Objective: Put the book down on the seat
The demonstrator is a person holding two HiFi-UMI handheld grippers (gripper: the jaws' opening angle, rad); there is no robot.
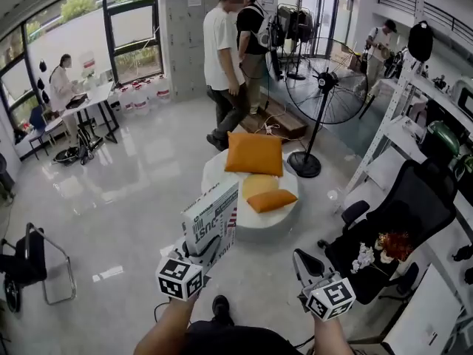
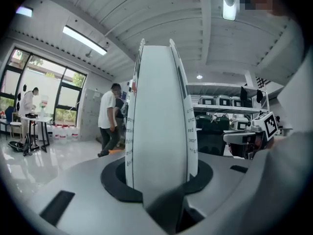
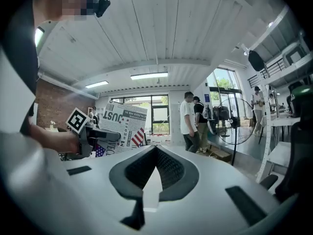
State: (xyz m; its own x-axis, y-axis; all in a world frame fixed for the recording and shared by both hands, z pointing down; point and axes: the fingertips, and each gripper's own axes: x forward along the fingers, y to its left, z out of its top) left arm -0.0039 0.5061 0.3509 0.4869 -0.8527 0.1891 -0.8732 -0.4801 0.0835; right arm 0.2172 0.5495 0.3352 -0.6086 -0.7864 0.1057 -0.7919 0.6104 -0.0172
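A book with a white cover and bold newspaper-style print is held upright in the air, and my left gripper is shut on its lower edge. In the left gripper view the book is edge-on, rising straight out of the jaws of the left gripper. Beyond the book stands the seat, a round white pouf carrying a large orange cushion and two smaller ones. My right gripper hangs to the right, shut and empty. Its own view shows the right gripper with its jaws meeting, and the book at its left.
A tall pedestal fan stands just behind and to the right of the seat. Two people stand beyond it. A black office chair and white shelving line the right side. A folding chair is at the left.
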